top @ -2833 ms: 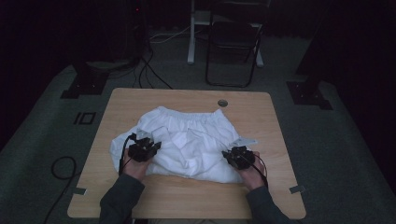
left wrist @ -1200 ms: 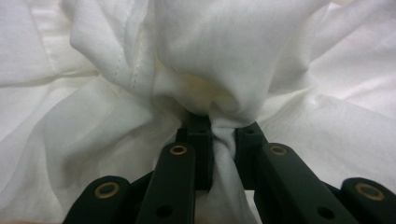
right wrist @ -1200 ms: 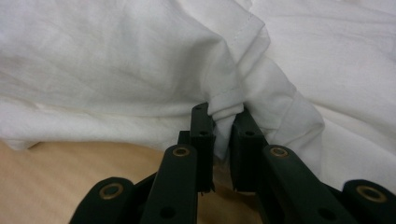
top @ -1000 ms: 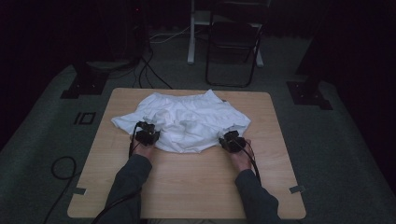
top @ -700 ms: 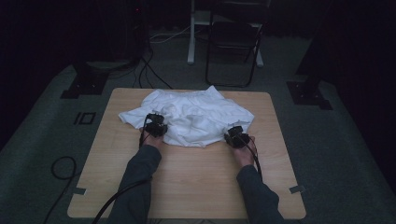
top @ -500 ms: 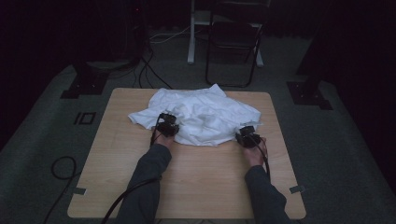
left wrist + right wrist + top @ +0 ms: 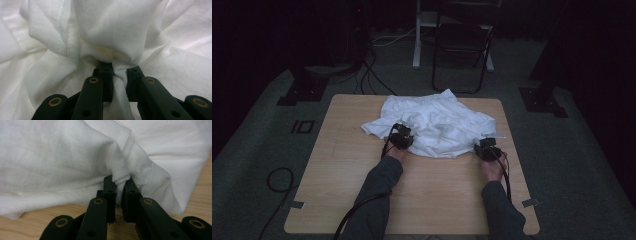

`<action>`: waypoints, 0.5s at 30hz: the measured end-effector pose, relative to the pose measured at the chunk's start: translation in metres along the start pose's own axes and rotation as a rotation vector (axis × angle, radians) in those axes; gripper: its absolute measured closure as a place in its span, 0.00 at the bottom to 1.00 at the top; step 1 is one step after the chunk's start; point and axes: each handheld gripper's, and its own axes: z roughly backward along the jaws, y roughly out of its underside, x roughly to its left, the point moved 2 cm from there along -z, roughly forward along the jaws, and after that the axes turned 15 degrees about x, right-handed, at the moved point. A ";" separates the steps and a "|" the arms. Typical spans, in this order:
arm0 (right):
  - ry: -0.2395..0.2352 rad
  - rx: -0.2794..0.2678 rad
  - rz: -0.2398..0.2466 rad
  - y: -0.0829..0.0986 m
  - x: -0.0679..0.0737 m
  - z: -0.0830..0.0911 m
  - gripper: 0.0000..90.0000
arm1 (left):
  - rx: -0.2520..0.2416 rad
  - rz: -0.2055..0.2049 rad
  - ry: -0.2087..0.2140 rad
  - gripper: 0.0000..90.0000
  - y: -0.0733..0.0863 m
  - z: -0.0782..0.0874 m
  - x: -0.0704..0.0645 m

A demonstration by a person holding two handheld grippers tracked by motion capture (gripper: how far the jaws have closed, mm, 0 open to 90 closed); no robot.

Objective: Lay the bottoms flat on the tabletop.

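Both pinching the near hem of the white garment (image 7: 437, 125): left gripper (image 7: 402, 140), right gripper (image 7: 487, 149); cloth bunching ahead, long axis running between them.

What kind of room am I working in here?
Probably a dim lab or recording studio: a bare wooden table on grey carpet, black stand bases beside it, loose floor cables and a folding chair behind.

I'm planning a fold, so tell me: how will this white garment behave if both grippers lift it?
The white garment probably sags and drapes: it bunches in soft folds where the left gripper pinches it. It looks thin and likely light. The pinch of the right gripper near a stitched hem may hold well, though thin cloth could slip.
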 end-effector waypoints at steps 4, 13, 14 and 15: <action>-0.037 0.002 0.036 -0.004 0.019 -0.004 0.92 | 0.006 0.036 -0.016 0.89 0.009 0.004 0.024; -0.108 0.012 0.204 -0.016 0.080 -0.014 0.90 | 0.013 0.190 -0.007 0.88 0.041 0.021 0.078; -0.109 0.018 0.217 -0.016 0.082 -0.013 0.90 | 0.009 0.192 0.012 0.88 0.044 0.024 0.079; -0.110 0.024 0.230 -0.015 0.083 -0.011 0.91 | -0.007 0.190 0.030 0.87 0.048 0.028 0.079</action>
